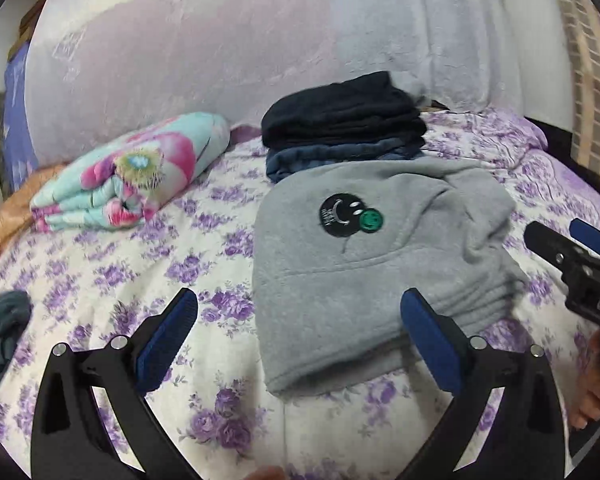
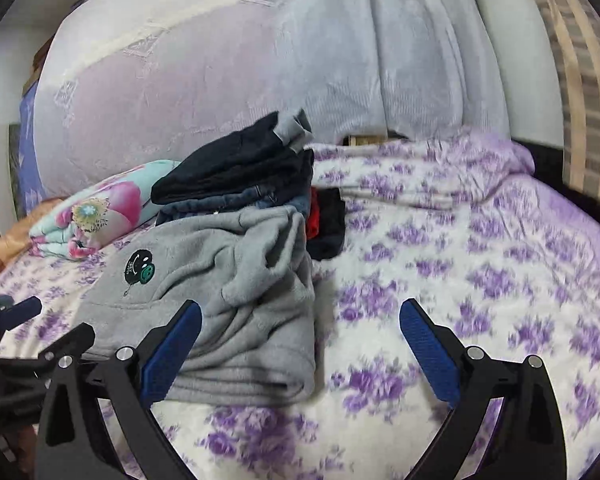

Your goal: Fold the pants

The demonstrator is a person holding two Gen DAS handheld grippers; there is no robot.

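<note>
Both tongs were spread wide and gripping nothing: the left gripper hovered over the near edge of the grey fleece pants, its right finger over the cloth and its left finger over bare bedspread, while the right gripper hung beside the bundle's right edge, with the left finger over the fleece and the other over the flowered sheet

I judged the grey pants already folded into a compact packet, smiley patch uppermost, lying on the bed just in front of the stack of dark folded clothes and touching its denim bottom layer. A rolled floral blanket sat well to the left, and a black and red garment lay behind the packet's right side

To finish well, I reckoned I should pinch the near folded edge with the left tongs and the right edge, where loose creases bunched, with the right tongs, catching every layer so none slid out. Lifting both sides level would keep the fold from sagging open. If the packet was meant for the stack, I would set it down squarely and let go only once it rested flat
</note>
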